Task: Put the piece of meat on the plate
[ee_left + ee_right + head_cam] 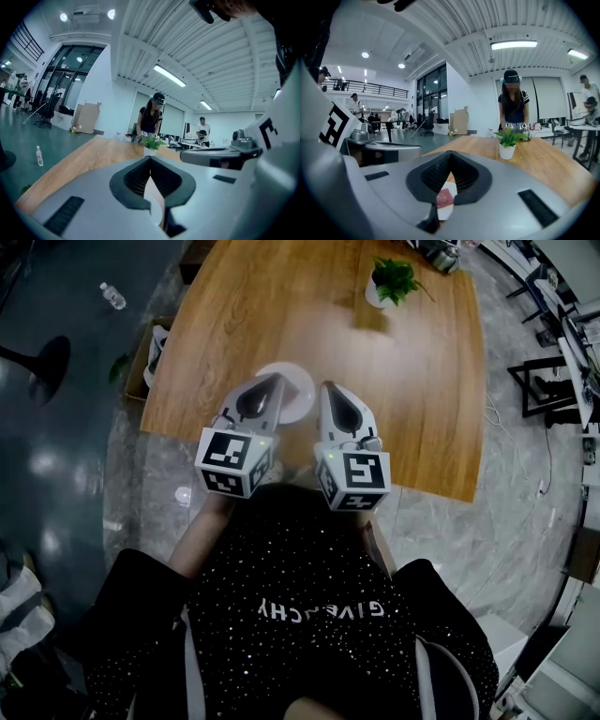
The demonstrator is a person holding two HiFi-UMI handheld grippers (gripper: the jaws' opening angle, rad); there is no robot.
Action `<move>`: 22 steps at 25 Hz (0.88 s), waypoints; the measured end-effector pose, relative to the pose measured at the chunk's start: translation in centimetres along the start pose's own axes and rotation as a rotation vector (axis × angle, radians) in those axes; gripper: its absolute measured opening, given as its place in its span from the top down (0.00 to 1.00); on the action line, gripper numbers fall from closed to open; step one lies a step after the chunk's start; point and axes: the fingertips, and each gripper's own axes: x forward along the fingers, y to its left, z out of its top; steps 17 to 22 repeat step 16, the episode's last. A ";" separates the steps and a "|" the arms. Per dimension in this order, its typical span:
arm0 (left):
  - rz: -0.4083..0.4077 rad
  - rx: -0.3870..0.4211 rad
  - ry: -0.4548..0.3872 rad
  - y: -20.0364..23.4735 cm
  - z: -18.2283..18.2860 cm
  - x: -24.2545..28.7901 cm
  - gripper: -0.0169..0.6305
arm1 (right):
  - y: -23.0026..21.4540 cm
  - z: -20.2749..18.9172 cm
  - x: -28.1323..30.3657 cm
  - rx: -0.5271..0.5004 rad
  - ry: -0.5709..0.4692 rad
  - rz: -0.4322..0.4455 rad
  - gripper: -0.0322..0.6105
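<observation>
The left gripper (274, 381) and right gripper (328, 387) hang side by side over the near edge of the table (281, 306), tips pointing across it. Both have their jaws pressed together at the tips, and neither pinches anything.

The plate (302, 395) sits close to the near edge, toward the table's left side, partly hidden under both gripper tips. In the right gripper view, the meat (446, 197) lies on the plate (446, 212), seen through the gap behind the closed jaw tips. The head view does not show it.

Beyond the plate the wood is bare as far as a plant (394, 277) near the far right edge. The table's right half is also open. A bottle (112, 296) lies on the floor well off the left edge.
</observation>
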 end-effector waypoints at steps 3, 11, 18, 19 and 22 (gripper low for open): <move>-0.008 -0.005 0.005 -0.1 -0.1 0.0 0.96 | 0.2 0.0 0.2 -0.006 0.005 0.012 0.93; -0.003 -0.027 0.005 0.3 -0.4 -0.1 0.96 | 0.8 -0.2 0.7 -0.017 0.017 0.031 0.93; 0.001 -0.032 0.007 0.5 -0.6 -0.1 0.96 | 0.8 -0.2 0.8 -0.018 0.016 0.033 0.93; 0.001 -0.032 0.007 0.5 -0.6 -0.1 0.96 | 0.8 -0.2 0.8 -0.018 0.016 0.033 0.93; 0.001 -0.032 0.007 0.5 -0.6 -0.1 0.96 | 0.8 -0.2 0.8 -0.018 0.016 0.033 0.93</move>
